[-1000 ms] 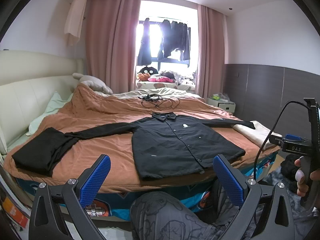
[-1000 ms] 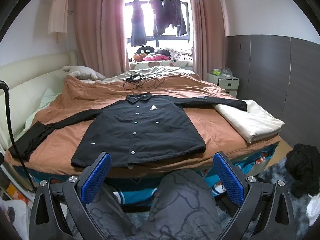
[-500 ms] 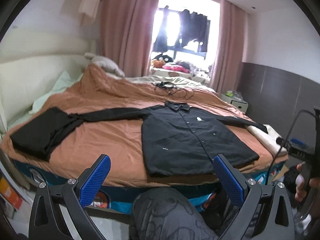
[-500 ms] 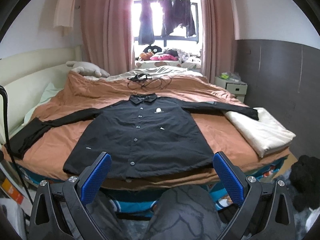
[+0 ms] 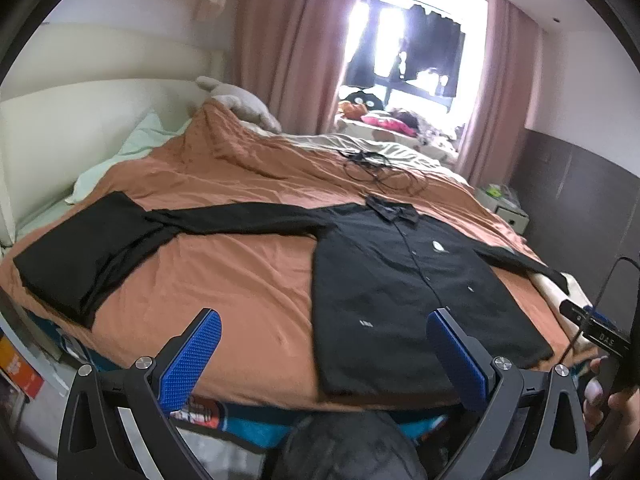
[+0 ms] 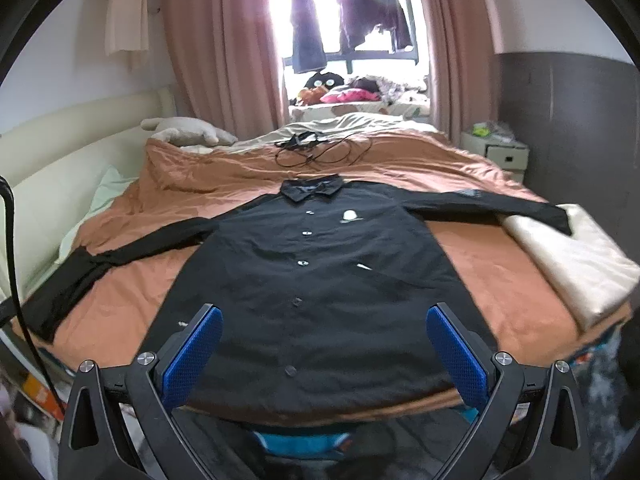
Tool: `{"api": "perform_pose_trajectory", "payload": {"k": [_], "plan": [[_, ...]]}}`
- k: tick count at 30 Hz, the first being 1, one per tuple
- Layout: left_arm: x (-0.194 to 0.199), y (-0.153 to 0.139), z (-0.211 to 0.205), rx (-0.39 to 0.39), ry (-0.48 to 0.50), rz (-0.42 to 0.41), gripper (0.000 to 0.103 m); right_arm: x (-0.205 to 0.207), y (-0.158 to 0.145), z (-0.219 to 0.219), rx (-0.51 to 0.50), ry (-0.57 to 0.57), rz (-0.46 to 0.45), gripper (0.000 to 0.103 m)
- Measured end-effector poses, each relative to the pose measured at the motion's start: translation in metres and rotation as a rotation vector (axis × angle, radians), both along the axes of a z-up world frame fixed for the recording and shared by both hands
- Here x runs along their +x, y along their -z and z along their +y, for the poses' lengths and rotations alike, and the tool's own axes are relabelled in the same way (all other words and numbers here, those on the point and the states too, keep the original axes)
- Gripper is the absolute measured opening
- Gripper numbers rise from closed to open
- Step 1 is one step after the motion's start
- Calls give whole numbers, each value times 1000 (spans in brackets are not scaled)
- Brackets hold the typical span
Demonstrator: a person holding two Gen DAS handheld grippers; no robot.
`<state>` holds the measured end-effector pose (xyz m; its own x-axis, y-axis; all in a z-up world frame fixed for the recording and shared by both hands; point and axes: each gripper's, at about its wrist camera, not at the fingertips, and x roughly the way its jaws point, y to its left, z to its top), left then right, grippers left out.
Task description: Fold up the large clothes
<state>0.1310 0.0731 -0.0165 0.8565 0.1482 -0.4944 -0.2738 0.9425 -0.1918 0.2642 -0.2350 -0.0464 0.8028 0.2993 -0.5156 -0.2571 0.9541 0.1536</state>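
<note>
A black button-front shirt (image 6: pixel 320 280) lies flat and face up on the brown bed cover (image 5: pixel 224 280), collar away from the person, hem at the near edge of the bed. Both sleeves are spread out sideways.

The left gripper (image 5: pixel 324 354) has its fingers (image 5: pixel 192 356) spread wide with nothing between them. The shirt's hem corner sits just ahead of its right-hand finger, and bare cover lies ahead of the other. The right gripper (image 6: pixel 324 354) is equally wide open and empty, and the shirt's lower front fills the space between and beyond its fingers.

The fold has not begun, so the step in hand looks like the first approach to the cloth. To do it well, each gripper should probably take one layer edge cleanly: one at a shoulder or sleeve seam, the other at the hem on the same side, so the panel turns over as a straight line.

The far left sleeve end runs onto another dark folded cloth (image 5: pixel 80 260), and where one stops and the other begins is hard to tell. The right cuff rests on a cream folded blanket (image 6: pixel 580 256); lift it clear before folding inward.
</note>
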Motion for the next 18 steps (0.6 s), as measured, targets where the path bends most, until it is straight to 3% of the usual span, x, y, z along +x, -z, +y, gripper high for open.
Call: {"api": "perform_pose_trajectory", "payload": {"k": [5,18], "plan": [[34,1,33,-32,-56,26,103,39,0,15,37,-34,44,102],[119,-9,116,-25,-163,82,103,135,2,43,73,-70,112,102]]}}
